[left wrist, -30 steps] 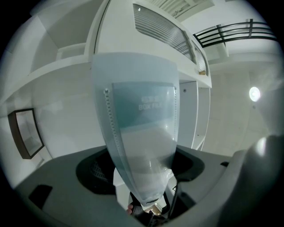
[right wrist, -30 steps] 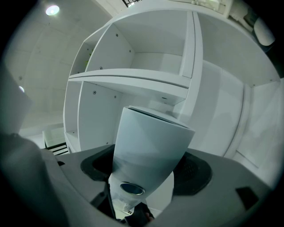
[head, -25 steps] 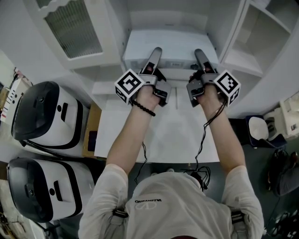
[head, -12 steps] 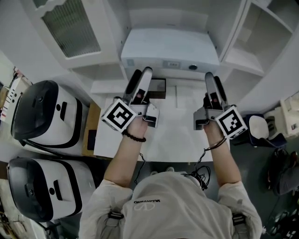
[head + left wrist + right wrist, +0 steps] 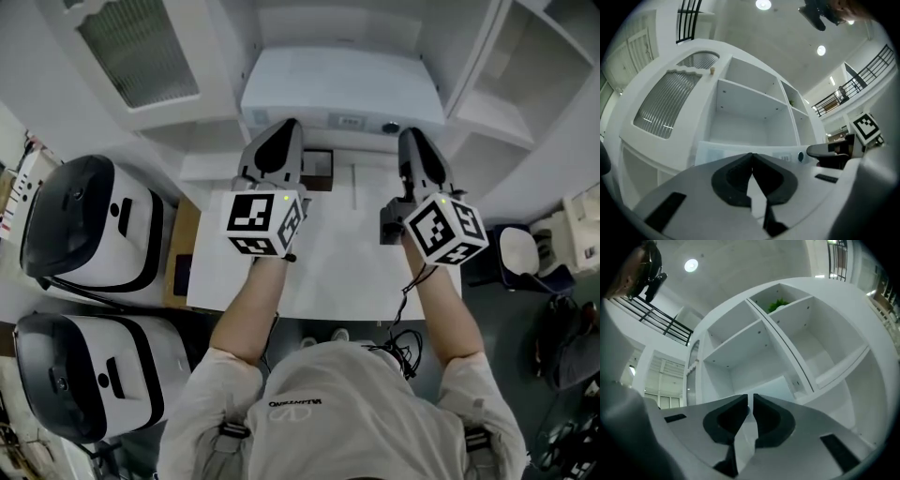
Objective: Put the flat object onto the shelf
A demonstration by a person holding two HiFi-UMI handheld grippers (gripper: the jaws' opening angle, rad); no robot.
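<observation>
The left gripper (image 5: pixel 751 157) is clenched on nothing, its pads meeting. The right gripper (image 5: pixel 751 398) is closing, a thin slit left between its pads and nothing in it. Both point up over the far edge of the white worktop (image 5: pixel 347 277) at the white cabinet (image 5: pixel 169 127). The flat object (image 5: pixel 342 89), a white slab with a small round button on its front, lies on the shelf of the cabinet's middle bay, just past both tips. Two white-and-black appliances (image 5: pixel 84 225) stand off the worktop's left edge.
</observation>
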